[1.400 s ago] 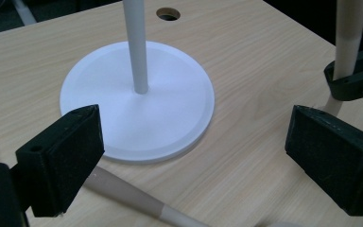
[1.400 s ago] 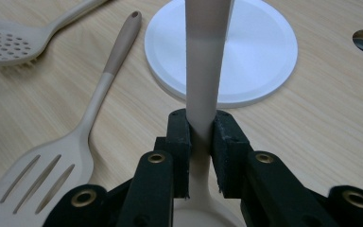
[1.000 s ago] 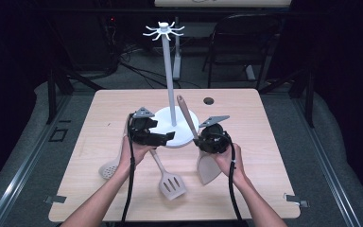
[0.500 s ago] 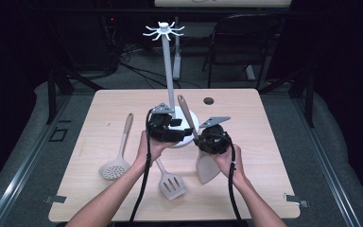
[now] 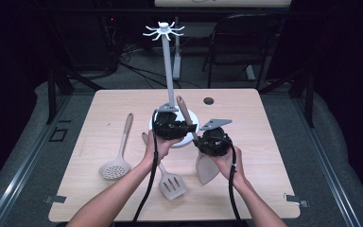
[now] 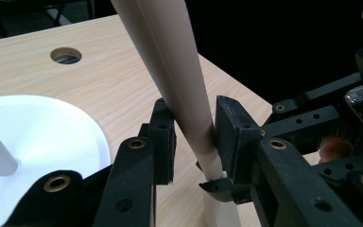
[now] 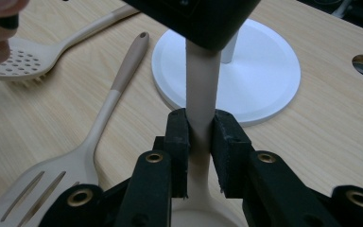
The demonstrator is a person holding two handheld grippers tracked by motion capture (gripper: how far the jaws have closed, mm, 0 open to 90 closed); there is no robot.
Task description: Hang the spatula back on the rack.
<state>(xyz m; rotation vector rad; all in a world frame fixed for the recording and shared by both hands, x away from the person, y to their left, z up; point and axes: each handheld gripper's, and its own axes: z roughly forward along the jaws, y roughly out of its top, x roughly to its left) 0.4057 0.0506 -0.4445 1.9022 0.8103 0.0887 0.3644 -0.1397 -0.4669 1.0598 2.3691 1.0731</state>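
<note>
A beige spatula stands tilted, blade low over the table, handle rising up and to the left. My right gripper is shut on its neck, just above the blade; the pads clamp the stem in the right gripper view. My left gripper has just been closing, and its pads now press both sides of the thicker handle higher up. Behind stands a white hook stand on a round base.
A slotted turner lies at the front middle and a perforated skimmer at the left, both flat on the wooden table. There is a round hole in the table near its back edge. Black cables trail from both grippers toward the person.
My left gripper has moved right from the table's middle to the spatula's handle and closed its jaws around it. The right gripper and spatula have stayed in place.
</note>
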